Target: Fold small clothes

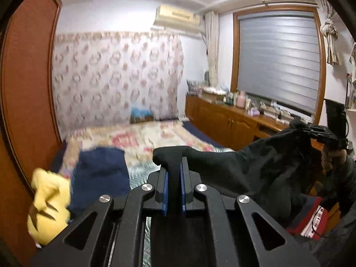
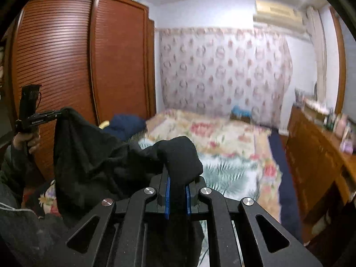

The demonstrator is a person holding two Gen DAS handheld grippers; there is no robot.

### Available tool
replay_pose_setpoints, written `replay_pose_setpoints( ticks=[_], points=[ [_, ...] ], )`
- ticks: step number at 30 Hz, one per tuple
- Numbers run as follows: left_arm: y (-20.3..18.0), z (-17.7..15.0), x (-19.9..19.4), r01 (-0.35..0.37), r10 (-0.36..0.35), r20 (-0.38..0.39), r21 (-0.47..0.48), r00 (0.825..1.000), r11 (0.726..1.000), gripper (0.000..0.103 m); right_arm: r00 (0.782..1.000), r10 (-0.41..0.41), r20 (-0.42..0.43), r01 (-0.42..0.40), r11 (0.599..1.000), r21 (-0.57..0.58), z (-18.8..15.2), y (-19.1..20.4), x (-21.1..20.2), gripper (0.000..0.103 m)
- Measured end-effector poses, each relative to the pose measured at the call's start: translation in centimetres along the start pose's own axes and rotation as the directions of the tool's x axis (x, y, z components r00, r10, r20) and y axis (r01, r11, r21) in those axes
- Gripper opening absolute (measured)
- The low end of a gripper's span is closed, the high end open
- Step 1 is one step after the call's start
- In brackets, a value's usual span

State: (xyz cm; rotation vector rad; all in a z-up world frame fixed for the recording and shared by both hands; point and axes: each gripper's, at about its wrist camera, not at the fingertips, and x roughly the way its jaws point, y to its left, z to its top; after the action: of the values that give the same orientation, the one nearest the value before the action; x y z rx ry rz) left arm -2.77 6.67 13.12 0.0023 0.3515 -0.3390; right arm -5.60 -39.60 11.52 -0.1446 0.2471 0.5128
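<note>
A floral bed (image 1: 142, 138) fills the room; a wardrobe (image 2: 73, 55) stands left, a cluttered sideboard (image 1: 224, 120) under the blind (image 1: 278, 57).

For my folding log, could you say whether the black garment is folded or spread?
Spread: the black garment hangs stretched between left tool and right tool.
</note>
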Motion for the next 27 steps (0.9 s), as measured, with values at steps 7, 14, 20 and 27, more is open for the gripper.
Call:
replay_pose_setpoints(
  ticks=[7,14,20,27],
  points=[
    [-0.1,4.5,-1.5,-0.014,0.010,0.109,0.035,0.994,0.999,0.009,0.990,-0.065,0.128,0.074,0.995,-0.066,4.7,0.7,-3.5,0.010],
    [-1.0,7.6,-3.9,-0.014,-0.003,0.206,0.081,0.979,0.997,0.009,0.972,-0.105,0.210,0.126,0.988,-0.089,6.6,2.2,-7.0,0.010],
    [-1.0,10.0,-4.4,-0.028,0.004,0.251,0.094,0.968,0.995,0.009,0.956,-0.150,0.253,0.182,0.978,-0.106,6.8,4.3,-8.2,0.010],
    [0.0,9.3,2.8,-0.093,0.074,0.175,0.100,0.982,0.991,0.009,0.960,-0.227,0.164,0.249,0.960,-0.126,5.2,3.2,-0.9,0.010]
  ],
)
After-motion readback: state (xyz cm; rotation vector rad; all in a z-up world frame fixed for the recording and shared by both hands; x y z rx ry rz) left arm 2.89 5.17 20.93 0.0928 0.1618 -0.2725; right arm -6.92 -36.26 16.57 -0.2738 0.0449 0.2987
